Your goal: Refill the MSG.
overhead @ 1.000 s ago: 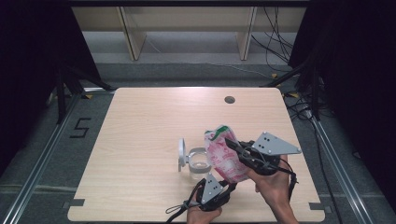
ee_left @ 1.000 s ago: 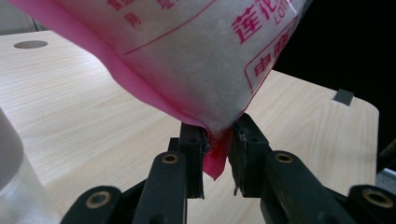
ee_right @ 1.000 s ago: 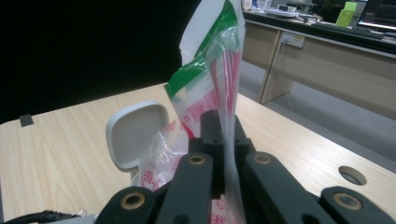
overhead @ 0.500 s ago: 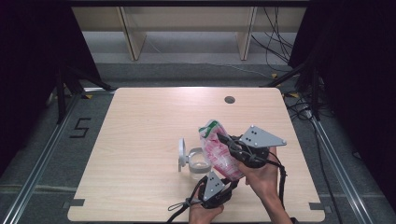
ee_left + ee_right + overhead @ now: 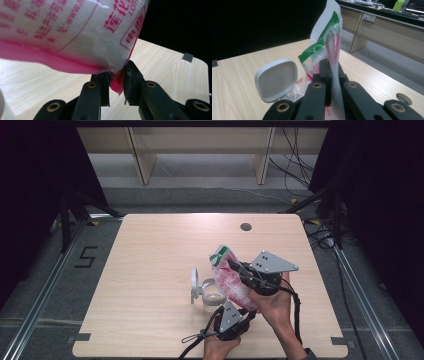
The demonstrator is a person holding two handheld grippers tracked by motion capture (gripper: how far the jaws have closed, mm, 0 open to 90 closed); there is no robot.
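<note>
Lengthwise, bag (image 5: 231, 279) slanting away-left (both-ends gripped)

Both hands enter from the bottom edge of the high view, right of centre. The left gripper (image 5: 235, 312) is held low by the left hand (image 5: 218, 347), jaws pointed up-frame and pinched on the pink corner of the bag (image 5: 75, 32). The right gripper (image 5: 239, 268) is held higher by the right hand (image 5: 274, 304), angled toward upper left, jaws closed on the bag's thin upper film.
</note>
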